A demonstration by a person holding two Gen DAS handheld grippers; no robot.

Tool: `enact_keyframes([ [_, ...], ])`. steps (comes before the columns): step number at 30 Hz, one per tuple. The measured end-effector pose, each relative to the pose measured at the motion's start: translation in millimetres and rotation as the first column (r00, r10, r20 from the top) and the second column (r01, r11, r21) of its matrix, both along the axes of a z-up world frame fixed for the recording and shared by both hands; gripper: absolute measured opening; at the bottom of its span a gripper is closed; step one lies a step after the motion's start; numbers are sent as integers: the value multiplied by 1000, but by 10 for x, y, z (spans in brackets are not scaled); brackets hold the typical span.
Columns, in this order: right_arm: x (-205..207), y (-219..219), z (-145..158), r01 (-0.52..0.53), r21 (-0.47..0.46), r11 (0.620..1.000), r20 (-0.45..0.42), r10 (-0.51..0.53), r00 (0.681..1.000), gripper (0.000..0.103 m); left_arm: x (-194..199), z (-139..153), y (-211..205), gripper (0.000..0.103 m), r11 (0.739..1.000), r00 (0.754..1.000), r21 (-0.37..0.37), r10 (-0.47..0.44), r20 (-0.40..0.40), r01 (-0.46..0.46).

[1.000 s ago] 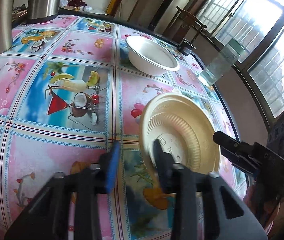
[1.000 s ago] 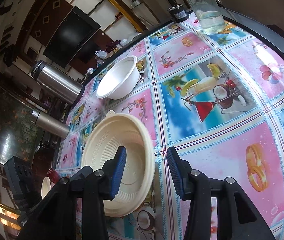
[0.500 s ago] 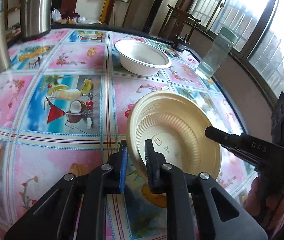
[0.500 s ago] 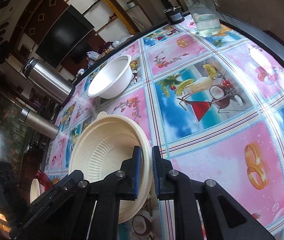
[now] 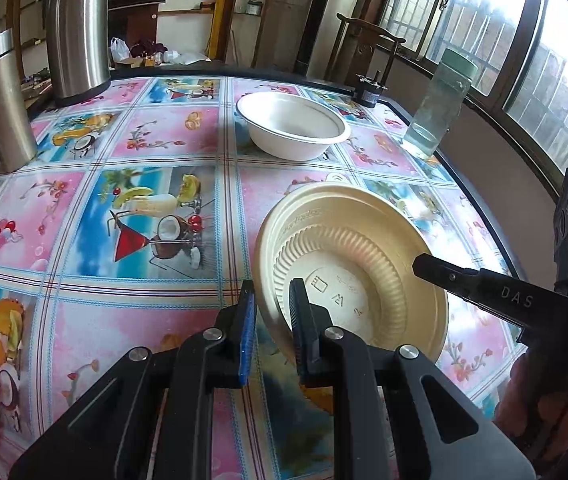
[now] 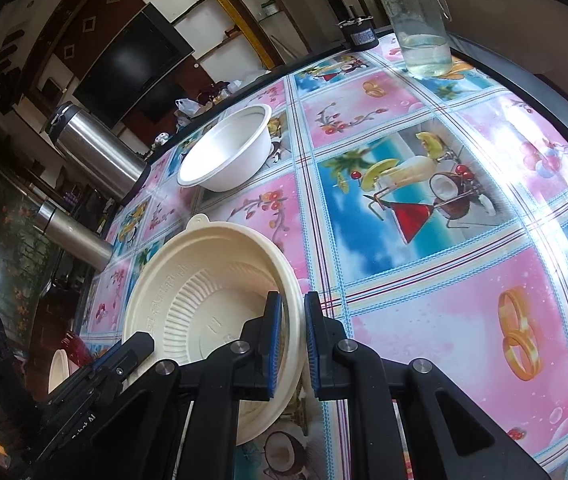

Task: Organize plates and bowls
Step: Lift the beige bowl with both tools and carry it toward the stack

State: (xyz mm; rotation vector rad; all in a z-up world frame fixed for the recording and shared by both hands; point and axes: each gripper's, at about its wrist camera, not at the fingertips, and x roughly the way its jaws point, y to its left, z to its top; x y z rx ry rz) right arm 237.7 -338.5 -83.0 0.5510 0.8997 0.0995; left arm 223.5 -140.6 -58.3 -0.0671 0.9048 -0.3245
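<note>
Both grippers have hold of the same cream plate [image 5: 358, 264], which is tilted above the patterned tablecloth [image 5: 143, 224] with its ribbed underside turned toward the cameras.

In the left wrist view, the left gripper [image 5: 271, 300] has its jaws drawn narrow, one blue-padded finger on each side of the plate's rim at about the plate's 8 o'clock. The right gripper [image 5: 424, 262] reaches in from 3 o'clock of the frame, its dark finger lying against the plate's opposite edge; a hand [image 5: 540, 412] holds its grip at the lower right.

In the right wrist view, the right gripper [image 6: 292, 316] is likewise nearly closed, its pads clamping the plate [image 6: 203, 280] by the rim at roughly the plate's 4 o'clock. The left gripper [image 6: 139, 344] comes in from 8 o'clock of the frame and meets the plate's lower left edge.

A white bowl [image 5: 294, 124] sits upright on the tablecloth at 12 o'clock beyond the plate, well apart from it. Two steel flasks [image 5: 77, 28] stand at the table's far left, and a clear bottle [image 5: 438, 108] stands at the far right edge.
</note>
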Motion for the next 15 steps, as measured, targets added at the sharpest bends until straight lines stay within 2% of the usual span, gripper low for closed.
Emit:
enact_keyframes([
  [6, 33, 6, -83, -10, 36, 999, -42, 12, 999, 16, -9, -5, -5, 13, 1000, 1000, 20, 6, 6, -6],
  [7, 35, 14, -89, -8, 37, 999, -43, 10, 999, 13, -9, -8, -6, 13, 1000, 1000, 21, 5, 4, -5],
  [15, -13, 33, -32, 28, 7, 1000, 2, -28, 1000, 10, -4, -14, 5, 13, 1000, 1000, 5, -3, -13, 3],
])
